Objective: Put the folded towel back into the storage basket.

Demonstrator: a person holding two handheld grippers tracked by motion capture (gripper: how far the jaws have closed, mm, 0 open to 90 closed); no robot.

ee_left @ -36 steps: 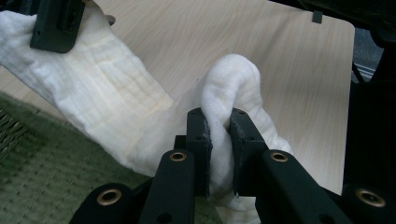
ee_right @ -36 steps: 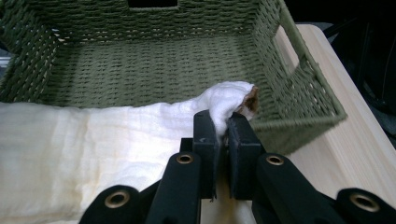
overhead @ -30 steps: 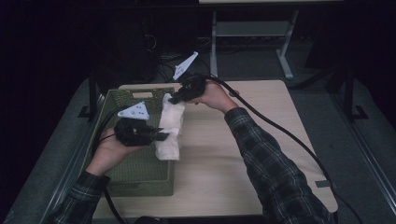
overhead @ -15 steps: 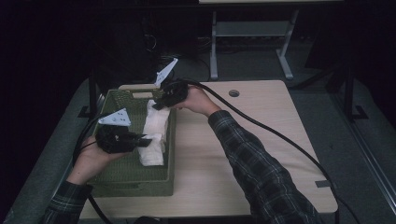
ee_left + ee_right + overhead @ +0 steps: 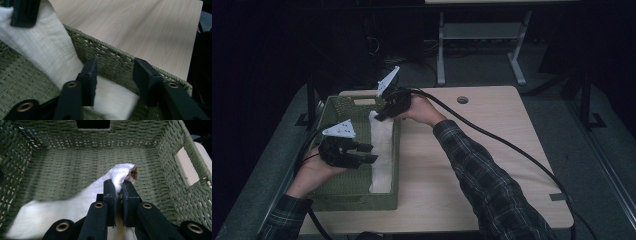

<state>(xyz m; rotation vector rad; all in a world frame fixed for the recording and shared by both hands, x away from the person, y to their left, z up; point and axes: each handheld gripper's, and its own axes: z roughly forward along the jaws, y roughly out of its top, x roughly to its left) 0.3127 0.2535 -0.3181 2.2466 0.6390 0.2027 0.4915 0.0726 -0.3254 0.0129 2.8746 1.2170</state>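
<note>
A folded white cloth (image 5: 382, 150) lies along the right-hand wall of a green woven basket (image 5: 343, 191) on a pale wooden table (image 5: 492, 165), its far end lifted toward the basket's rim. The right gripper (image 5: 379, 116), held in a hand with a plaid sleeve, has its jaws pinched tight on that raised end; in the right gripper view the cloth (image 5: 75, 205) bunches between the two black jaws and trails down onto the basket floor (image 5: 75, 165). The left gripper (image 5: 369, 153) hovers inside the basket just beside the cloth's middle. Its jaws have just been opening and now stand partly apart, with a corner of the cloth (image 5: 50, 50) lying behind and below them but not pressed by either pad, as the left gripper view shows.

A second ago both grippers held the cloth higher, above the basket's right edge and partly over the table; the left jaws were then clamped on it. Since then both hands have come leftward and down, and the cloth now rests inside the basket.

The basket sits at the table's left end. Black cables (image 5: 512, 150) trail from the grippers across the tabletop. Beyond the table the room is dark, with a light metal frame (image 5: 477, 35) standing on a grey floor.
</note>
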